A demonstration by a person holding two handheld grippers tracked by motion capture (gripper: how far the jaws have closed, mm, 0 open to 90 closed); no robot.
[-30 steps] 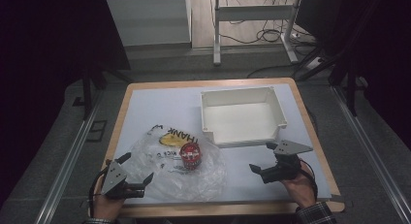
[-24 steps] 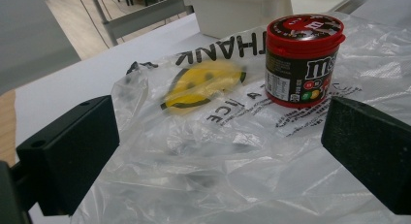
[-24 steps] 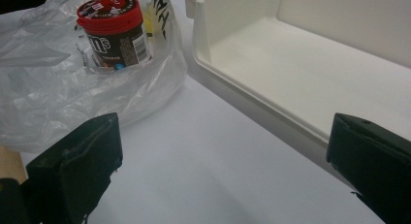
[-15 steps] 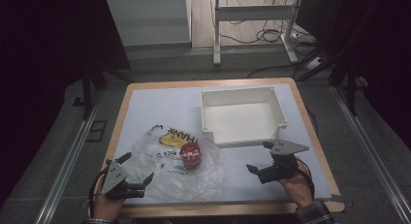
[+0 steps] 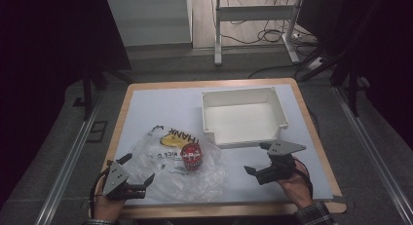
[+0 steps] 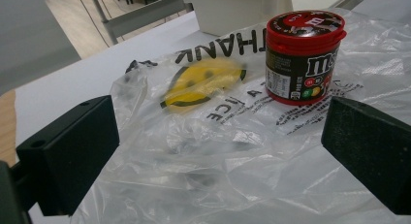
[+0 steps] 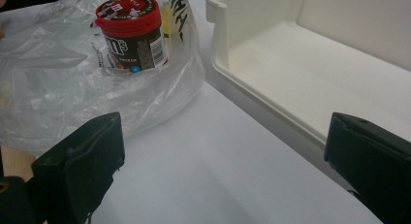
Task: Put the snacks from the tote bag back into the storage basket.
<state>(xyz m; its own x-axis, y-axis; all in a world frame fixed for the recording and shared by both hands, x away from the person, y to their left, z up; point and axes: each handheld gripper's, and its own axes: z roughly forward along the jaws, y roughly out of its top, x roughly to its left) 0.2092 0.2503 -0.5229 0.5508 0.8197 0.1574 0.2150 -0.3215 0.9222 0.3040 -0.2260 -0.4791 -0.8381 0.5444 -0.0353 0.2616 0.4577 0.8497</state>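
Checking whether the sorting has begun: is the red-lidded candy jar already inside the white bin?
No, the candy jar stands upright on the plastic bag on the table, beside the white bin, whose inside holds nothing.

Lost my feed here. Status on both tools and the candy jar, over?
Left tool open at the plastic bag. Right tool open, empty, beside the white bin. Candy jar upright on the bag, untouched. Nothing blocking.

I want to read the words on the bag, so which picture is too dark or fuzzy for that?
The high view is dim, its edges nearly black, and the print on the plastic bag is small there. The left gripper view is brighter: the bag's letters read clearly near the red-lidded candy jar, though the yellow smiley face looks blurred. In the right gripper view the bag shows pale glare.
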